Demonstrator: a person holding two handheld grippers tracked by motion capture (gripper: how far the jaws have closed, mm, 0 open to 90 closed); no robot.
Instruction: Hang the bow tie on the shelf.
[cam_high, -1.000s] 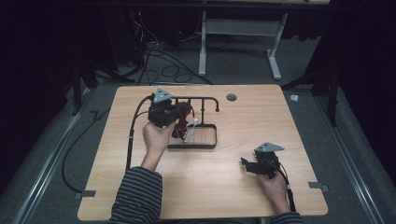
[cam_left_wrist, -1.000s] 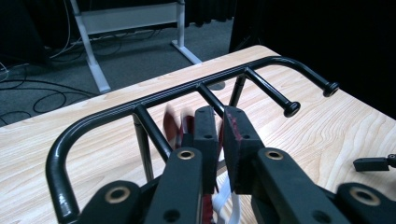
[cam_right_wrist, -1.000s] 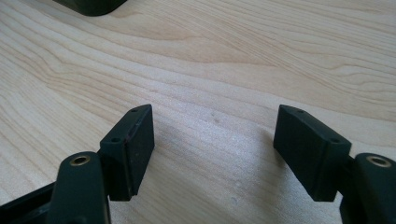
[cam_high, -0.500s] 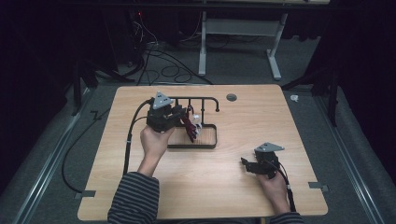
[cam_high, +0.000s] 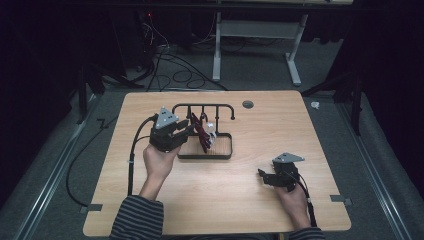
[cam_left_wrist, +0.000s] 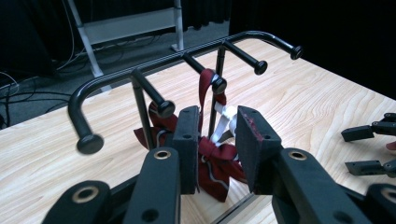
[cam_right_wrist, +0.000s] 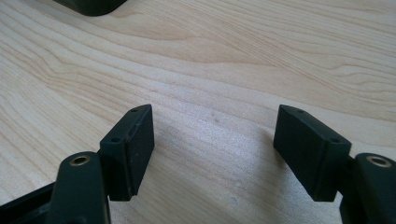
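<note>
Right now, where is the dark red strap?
In the high view the dark red strap hangs from a peg of the black rack left of table centre, its lower end in the tray, just right of the left hand-held gripper.

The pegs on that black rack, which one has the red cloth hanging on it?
The third peg counting from the curved near end of the rack. The dark red cloth loops over it and hangs down; the other pegs are bare.

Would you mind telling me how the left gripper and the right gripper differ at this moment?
The left gripper has just been opening beside the dark red ribbon hung on the black peg rack; the right gripper stands wider over bare table. Both are open, holding nothing.
</note>
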